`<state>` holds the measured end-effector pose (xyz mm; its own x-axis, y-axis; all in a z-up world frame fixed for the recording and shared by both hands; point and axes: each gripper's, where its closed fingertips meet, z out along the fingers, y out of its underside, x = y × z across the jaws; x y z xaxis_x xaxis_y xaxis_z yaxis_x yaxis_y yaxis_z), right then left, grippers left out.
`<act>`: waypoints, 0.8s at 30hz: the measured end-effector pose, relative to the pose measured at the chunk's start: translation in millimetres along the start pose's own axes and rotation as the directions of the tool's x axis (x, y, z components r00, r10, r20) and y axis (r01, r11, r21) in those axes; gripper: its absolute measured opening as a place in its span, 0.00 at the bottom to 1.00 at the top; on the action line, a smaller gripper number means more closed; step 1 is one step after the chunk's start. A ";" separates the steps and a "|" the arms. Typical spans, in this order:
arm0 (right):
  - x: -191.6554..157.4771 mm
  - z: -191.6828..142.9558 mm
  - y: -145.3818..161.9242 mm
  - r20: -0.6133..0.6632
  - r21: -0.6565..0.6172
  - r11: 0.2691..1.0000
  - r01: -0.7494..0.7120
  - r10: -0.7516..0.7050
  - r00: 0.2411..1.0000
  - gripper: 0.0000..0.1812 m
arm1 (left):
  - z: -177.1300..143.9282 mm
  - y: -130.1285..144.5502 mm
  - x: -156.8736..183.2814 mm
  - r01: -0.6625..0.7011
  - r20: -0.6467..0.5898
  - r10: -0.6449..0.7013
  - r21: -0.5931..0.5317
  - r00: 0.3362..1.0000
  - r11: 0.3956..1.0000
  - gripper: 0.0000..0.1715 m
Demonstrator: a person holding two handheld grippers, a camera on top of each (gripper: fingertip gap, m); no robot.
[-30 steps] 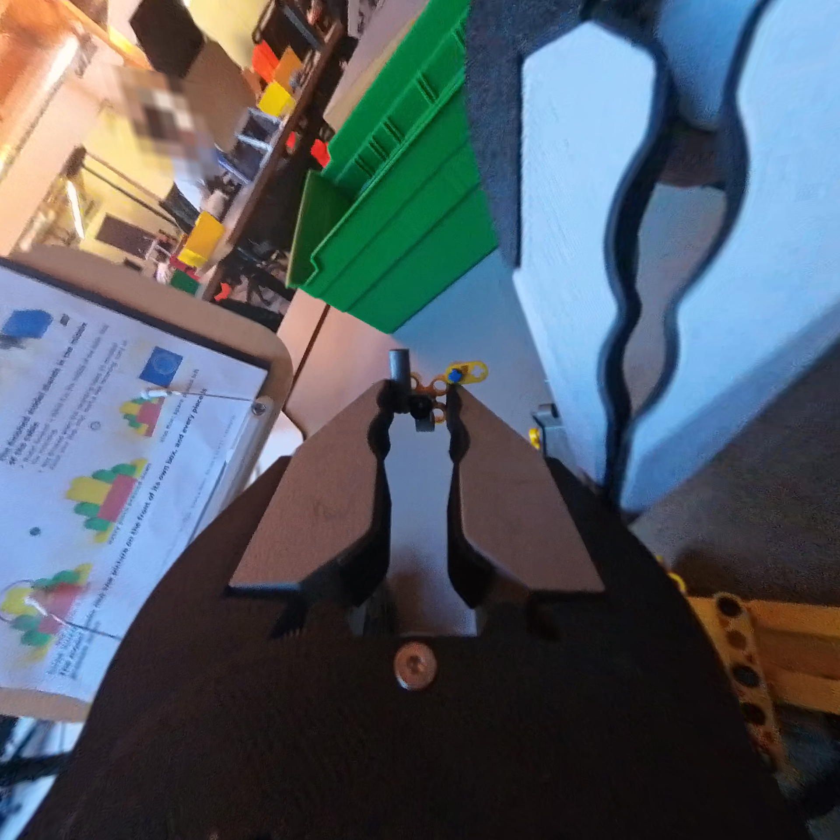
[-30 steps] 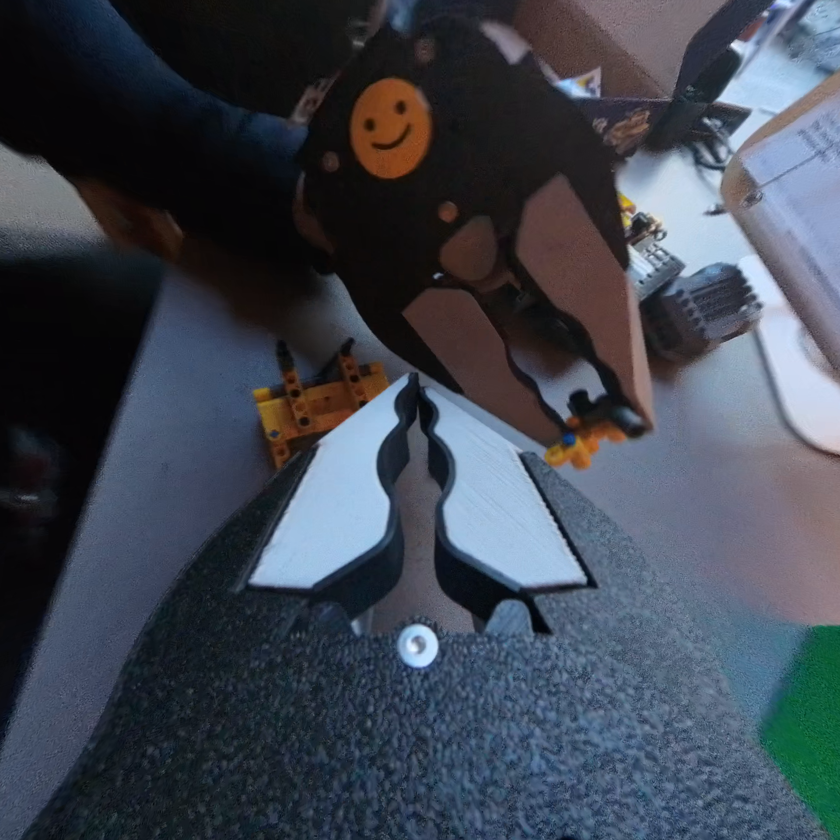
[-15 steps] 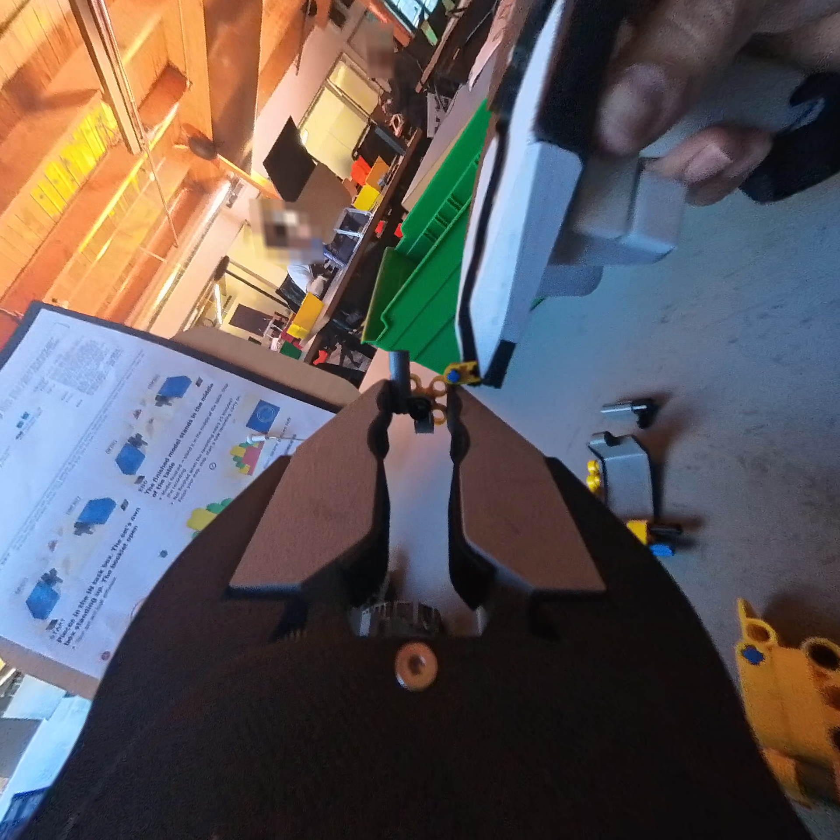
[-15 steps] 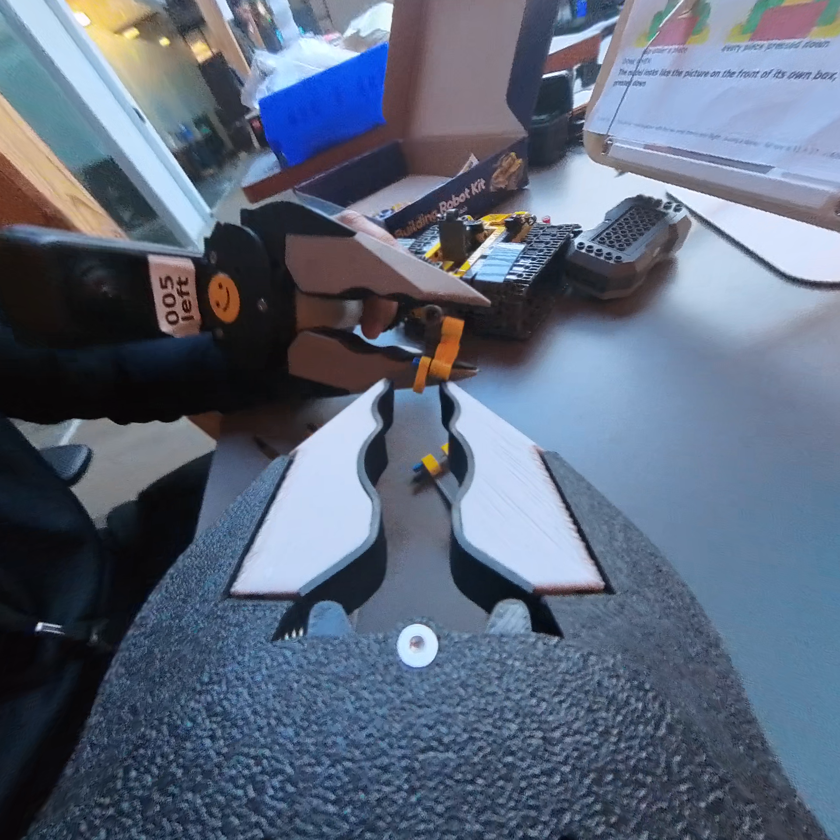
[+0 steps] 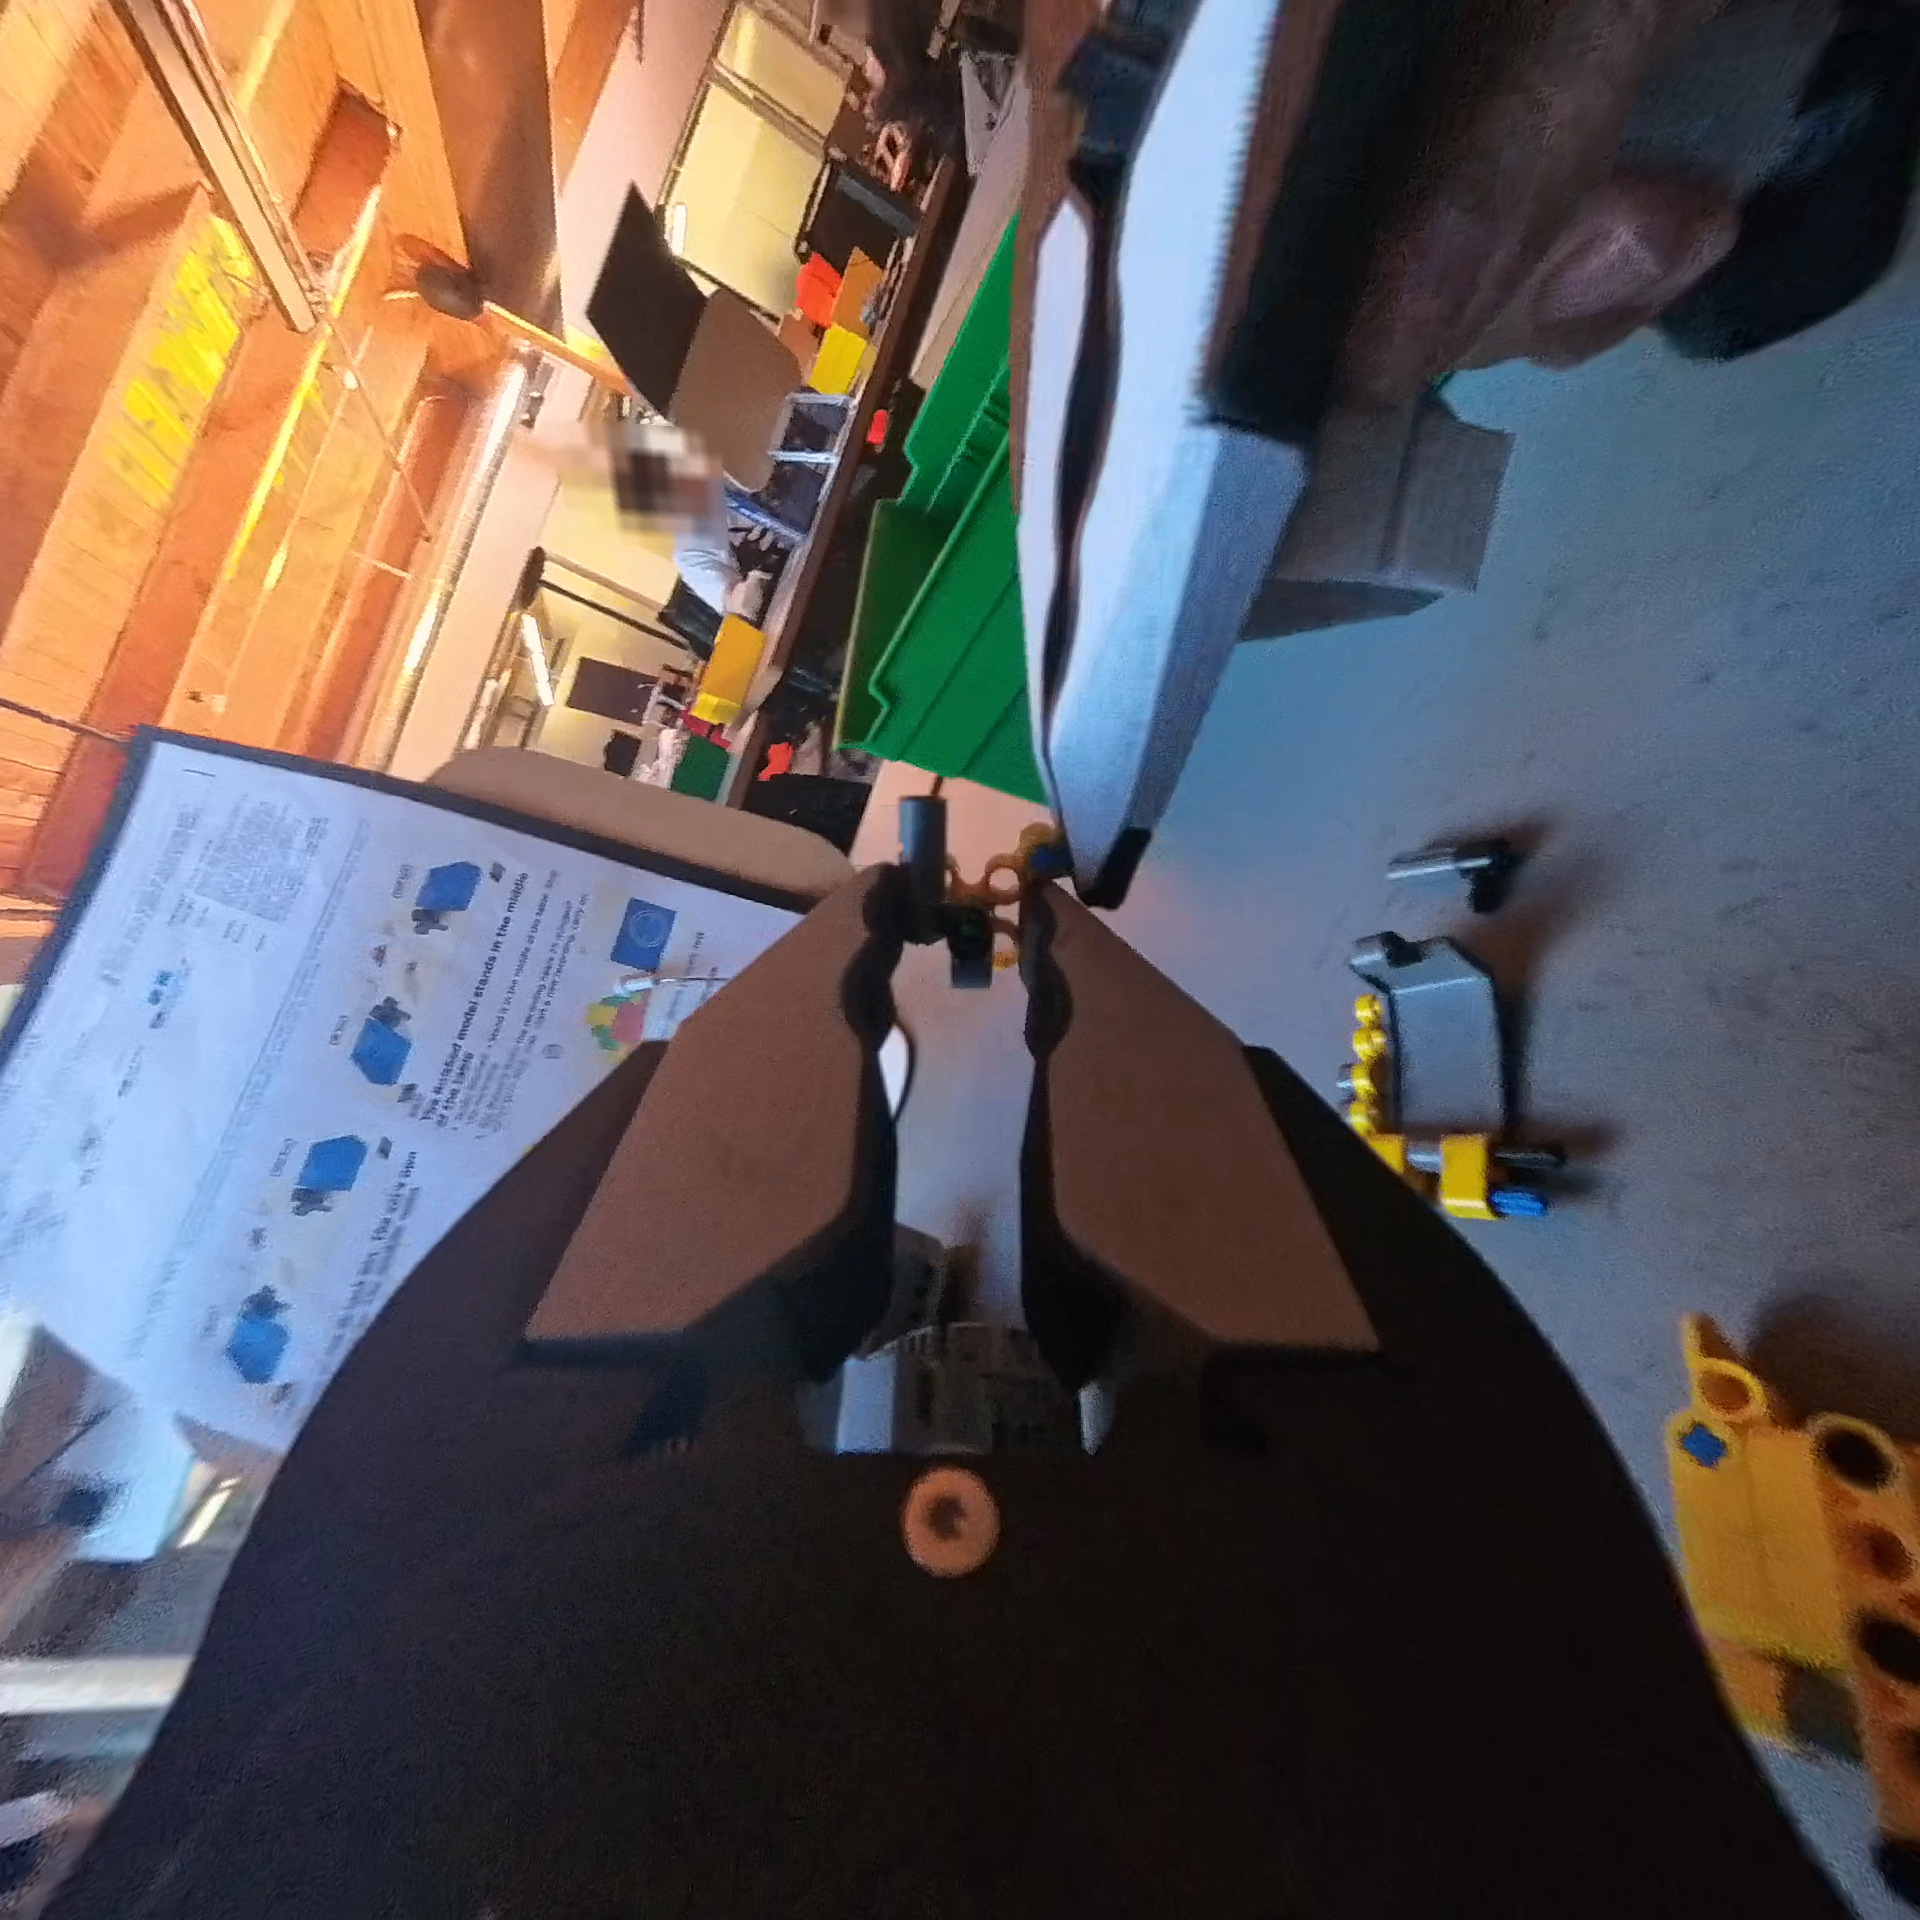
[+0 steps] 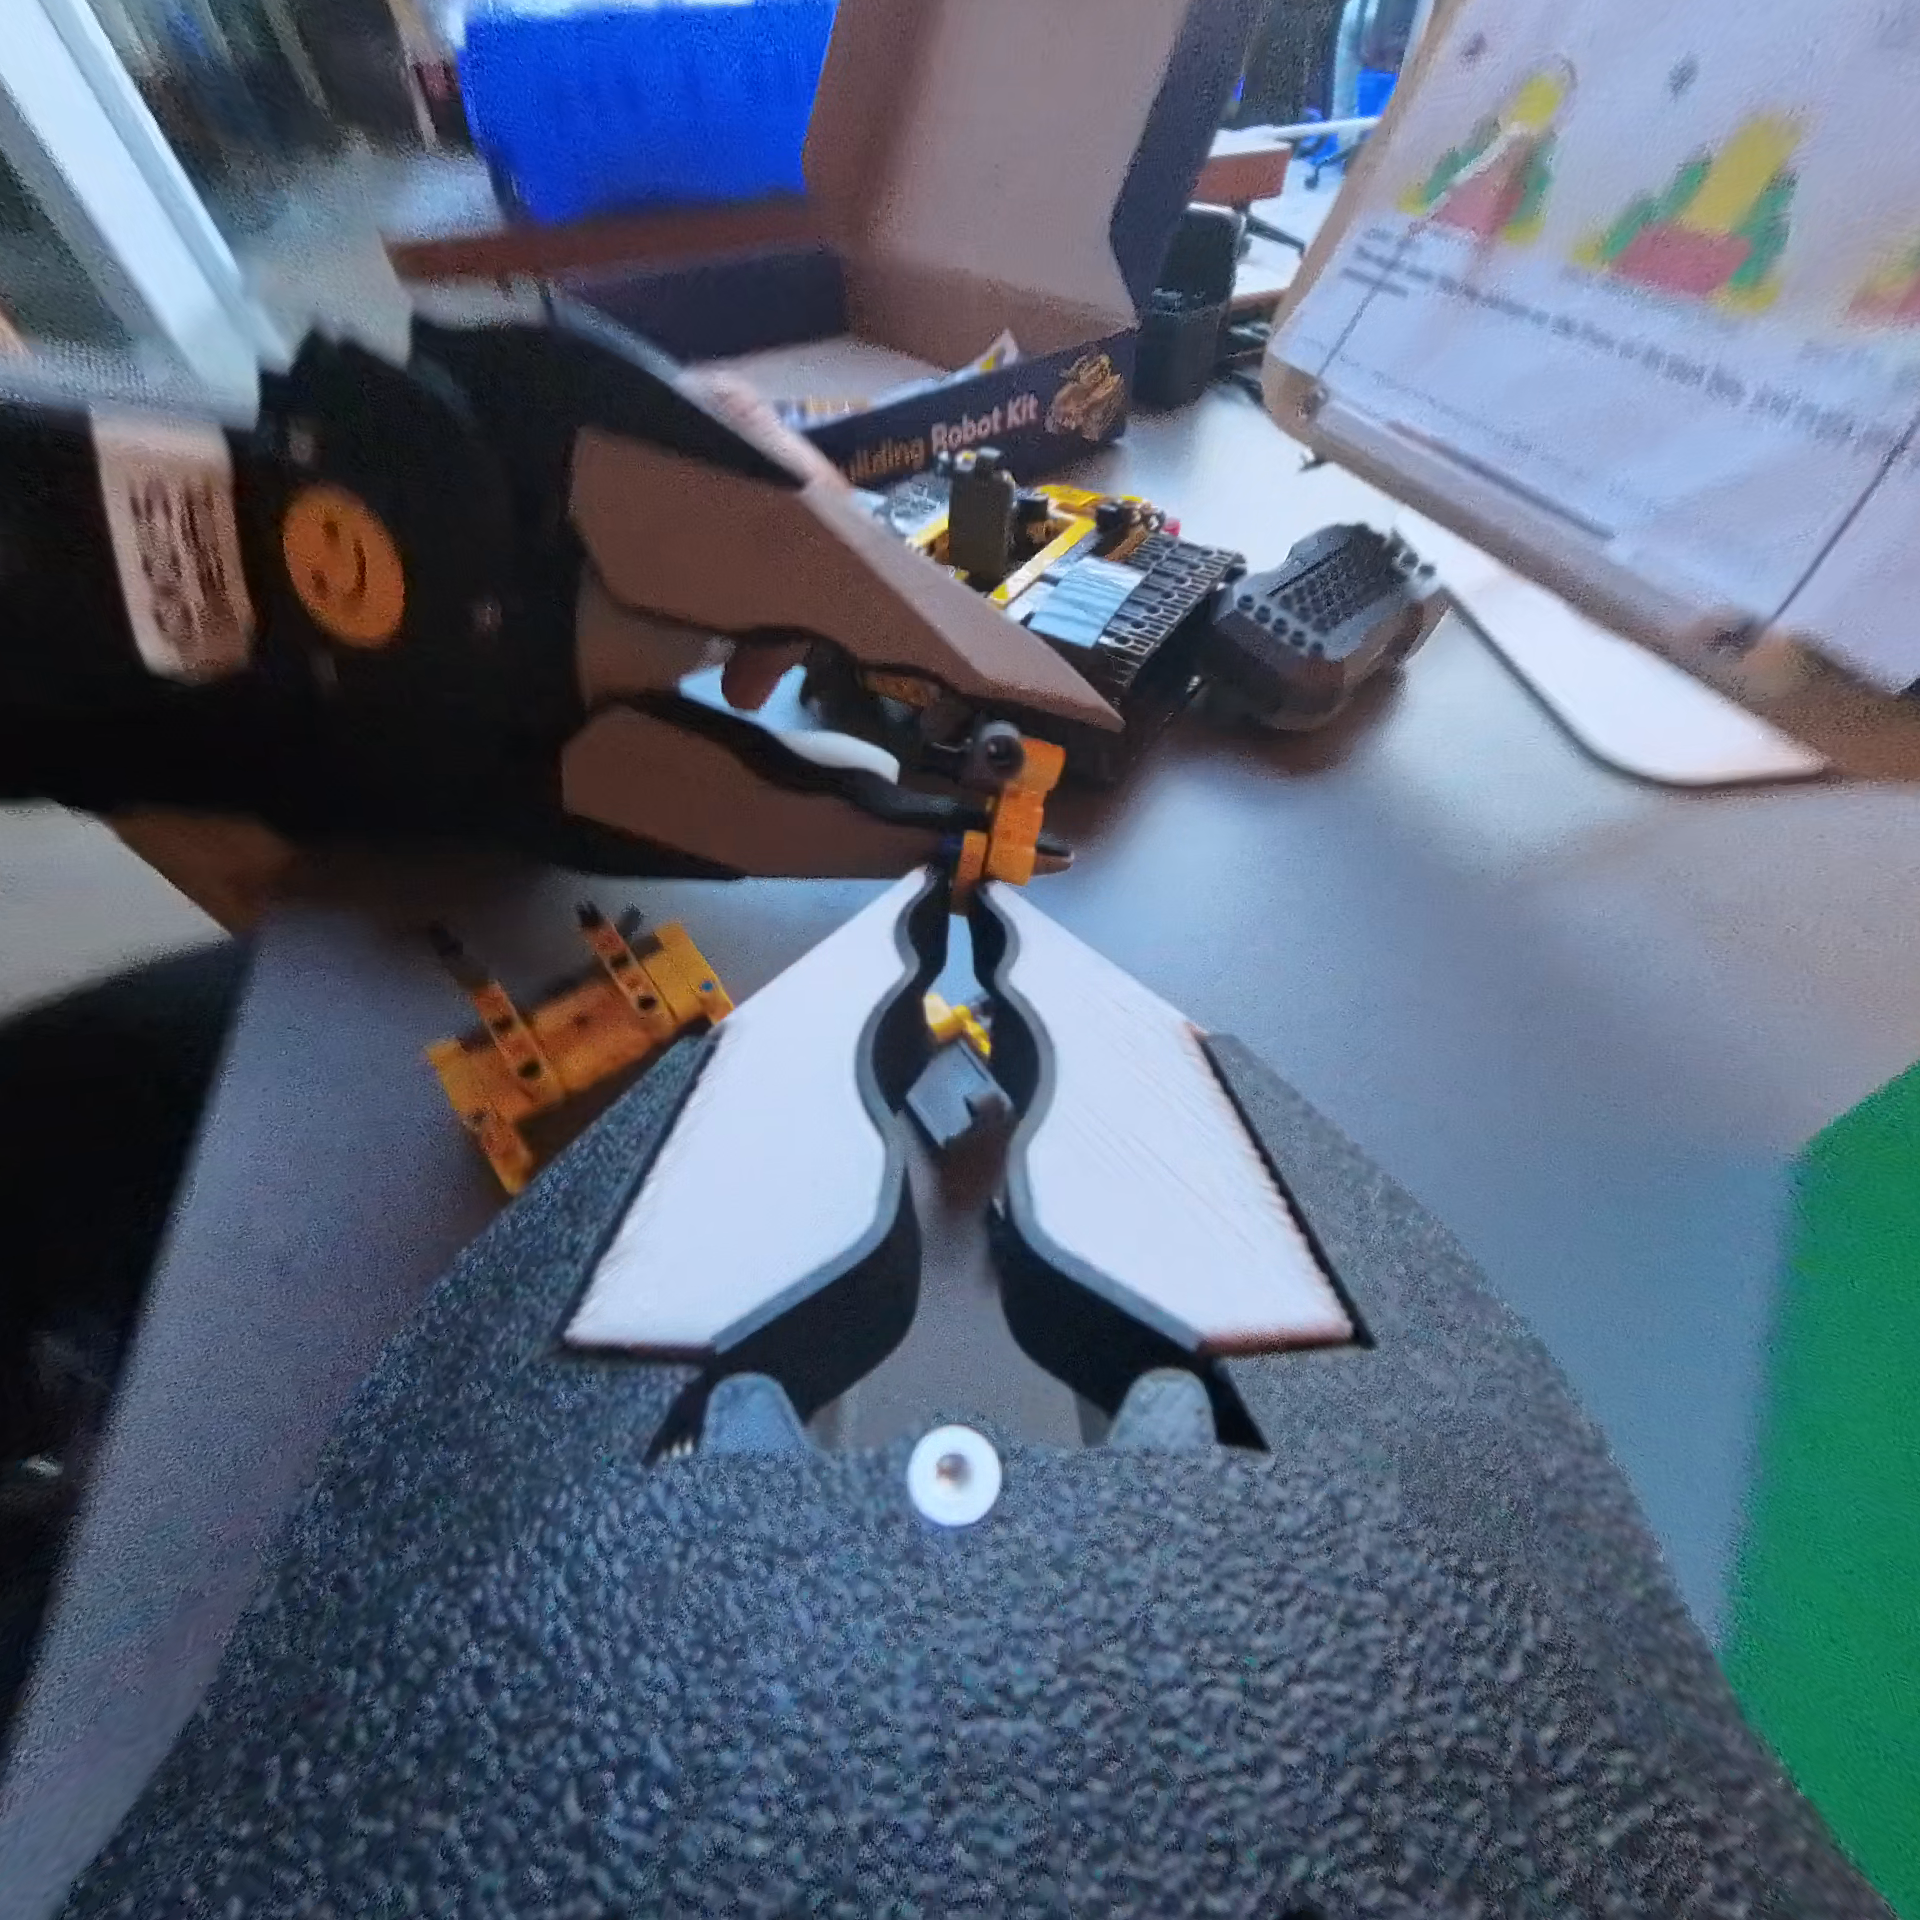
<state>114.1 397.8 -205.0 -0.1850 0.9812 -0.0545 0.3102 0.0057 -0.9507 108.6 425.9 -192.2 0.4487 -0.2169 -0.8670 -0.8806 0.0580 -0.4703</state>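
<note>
My left gripper (image 5: 958, 902), with brown fingers, is shut on a small orange and black beam assembly (image 5: 971, 894) and holds it in the air above the table. In the right wrist view the left gripper (image 6: 1086, 784) comes in from the left with the same assembly (image 6: 1013, 810) at its tips. My right gripper (image 6: 953, 890), with white fingers, has its tips closed on the lower end of the orange beam. In the left wrist view the right gripper (image 5: 1096, 873) comes down from above onto that end, with a hand behind it.
On the grey table (image 5: 1662, 831) lie a yellow beam block (image 5: 1787, 1558), a grey curved panel with yellow parts (image 5: 1439, 1039) and a small grey pin (image 5: 1455, 862). Green bins (image 5: 935, 623), an instruction sheet on a stand (image 6: 1610, 364), a tracked model (image 6: 1091, 582) and a cardboard box (image 6: 935, 208) stand behind. Only a small space, under 4 cm, lies between the two pairs of fingers.
The right gripper has come up to the assembly held by the left gripper, and its fingers have narrowed onto the orange beam's end. The left gripper keeps its hold.
</note>
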 end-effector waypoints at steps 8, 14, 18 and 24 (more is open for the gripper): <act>-5.7 0.5 3.7 -0.086 -0.128 0.935 0.330 -0.342 0.936 0.00 | -2.4 3.1 8.2 0.168 -0.124 -0.166 0.010 0.978 0.986 0.11; -0.3 7.9 5.5 0.173 -0.017 0.939 -0.345 0.342 0.923 0.00 | 1.2 11.3 7.4 0.045 -0.077 -0.046 -0.004 0.996 0.999 0.11; 0.6 9.4 11.7 0.219 -0.031 0.904 -0.426 0.422 0.880 0.01 | 4.6 11.2 11.0 0.003 -0.051 -0.005 -0.024 0.999 1.000 0.11; 1.1 2.7 6.9 0.239 0.005 0.903 -0.430 0.416 0.877 0.00 | 4.9 3.6 6.7 -0.075 0.030 0.075 -0.011 0.997 0.997 0.10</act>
<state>113.5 398.5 -212.4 -0.2555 0.8173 -0.5165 0.3549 -0.4176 -0.8365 109.2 429.4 -200.5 0.3855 -0.1823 -0.9045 -0.9135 0.0630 -0.4020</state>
